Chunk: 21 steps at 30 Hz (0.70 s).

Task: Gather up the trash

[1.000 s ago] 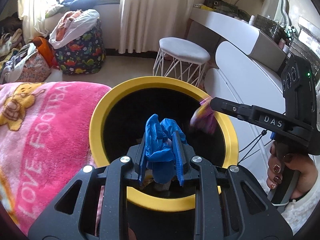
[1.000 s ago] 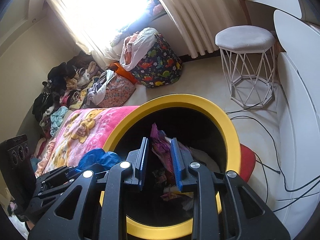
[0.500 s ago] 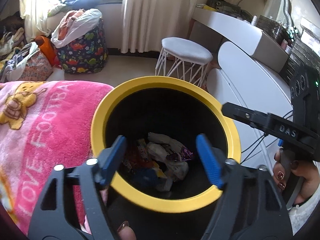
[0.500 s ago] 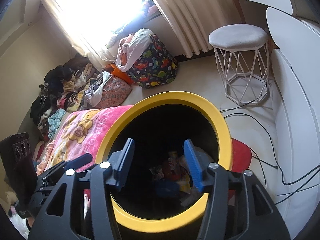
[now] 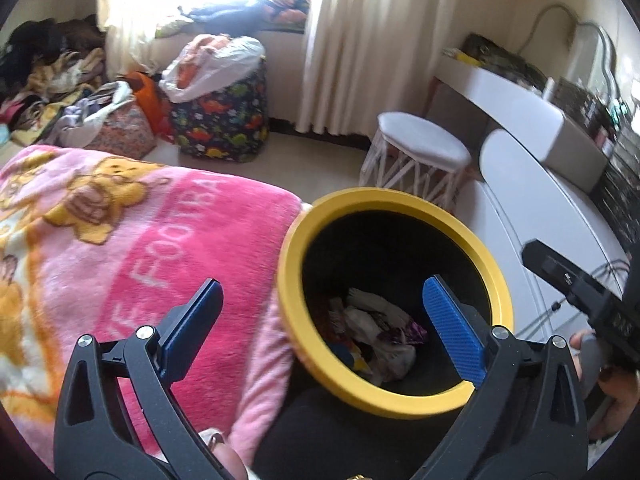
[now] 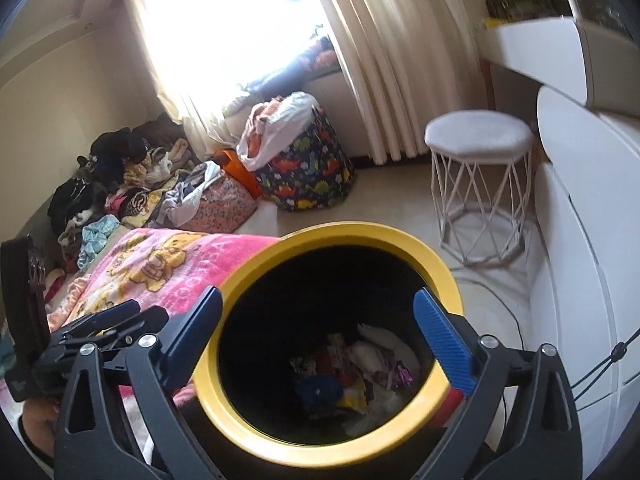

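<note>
Both sets of tongs are held wide apart and empty above the bin, so the drop-off step is judged to be over and the search for more trash is taken to be the step in hand. The left tongs (image 5: 322, 318) are spread across the bin's 9 o'clock rim, one finger over the pink blanket (image 5: 132, 240) and the other over the dark opening. The right tongs (image 6: 320, 326) are spread over the bin's mouth, nothing being gripped between the blue pads (image 6: 444, 348).

The yellow-rimmed bin (image 5: 486, 264) is seen standing on the floor against the bed's edge, with the white stool (image 6: 478, 138) beyond it at about 1 o'clock. The trash (image 6: 360, 380) is found at the bottom of the bin: a loose heap of crumpled white paper or plastic, colourful wrappers, and a dark blue piece at about 7 o'clock of the heap in the right wrist view. The inner wall is black, and the heap lies well below the rim.

For the next move, a swing away from the bin towards the bed or the floor would be called for, with the tongs kept apart until a piece is framed. No loose trash can be picked out on the blanket in these views; the clothes pile (image 6: 120, 176) at 10 o'clock is too cluttered to be judged.
</note>
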Motion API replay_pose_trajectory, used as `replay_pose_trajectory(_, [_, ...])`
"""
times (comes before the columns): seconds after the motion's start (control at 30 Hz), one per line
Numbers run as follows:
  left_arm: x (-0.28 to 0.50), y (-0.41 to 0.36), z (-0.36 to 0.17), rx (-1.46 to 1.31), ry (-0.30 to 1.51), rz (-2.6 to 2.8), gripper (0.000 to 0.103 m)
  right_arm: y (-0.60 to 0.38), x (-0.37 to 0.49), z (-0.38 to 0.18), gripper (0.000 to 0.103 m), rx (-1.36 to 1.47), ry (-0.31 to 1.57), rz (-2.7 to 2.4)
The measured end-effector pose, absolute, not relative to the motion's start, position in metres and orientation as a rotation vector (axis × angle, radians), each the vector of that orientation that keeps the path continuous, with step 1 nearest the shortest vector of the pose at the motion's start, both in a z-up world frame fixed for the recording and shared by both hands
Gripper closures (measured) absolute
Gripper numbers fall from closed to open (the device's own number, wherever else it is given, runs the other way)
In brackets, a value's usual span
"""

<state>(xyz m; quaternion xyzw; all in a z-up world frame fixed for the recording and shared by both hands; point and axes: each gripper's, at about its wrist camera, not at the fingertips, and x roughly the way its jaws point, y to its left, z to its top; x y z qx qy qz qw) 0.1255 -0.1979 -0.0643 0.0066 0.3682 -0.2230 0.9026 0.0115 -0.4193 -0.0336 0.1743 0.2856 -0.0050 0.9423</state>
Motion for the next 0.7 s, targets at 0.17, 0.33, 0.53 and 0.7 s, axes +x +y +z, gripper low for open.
replay_pose_trajectory(0.17, [0.119,-0.174,-0.055,-0.001,0.715,-0.389,0.011,-0.400,0.006,-0.024,0.007,0.292,0.511,-0.022])
replay_pose_trajectory(0.33, [0.111,-0.150,-0.048,-0.026,0.676,-0.348,0.011,-0.384,-0.002,-0.019,0.007,0.262,0.446,-0.015])
replay_pose_trajectory(0.53, [0.094,-0.128,-0.042,-0.021,0.598,-0.304,0.011,-0.363,-0.013,-0.014,0.007,0.202,0.374,-0.015])
replay_pose_trajectory(0.7, [0.076,-0.110,-0.037,-0.025,0.536,-0.255,0.011,-0.344,-0.026,-0.012,0.007,0.164,0.302,-0.017])
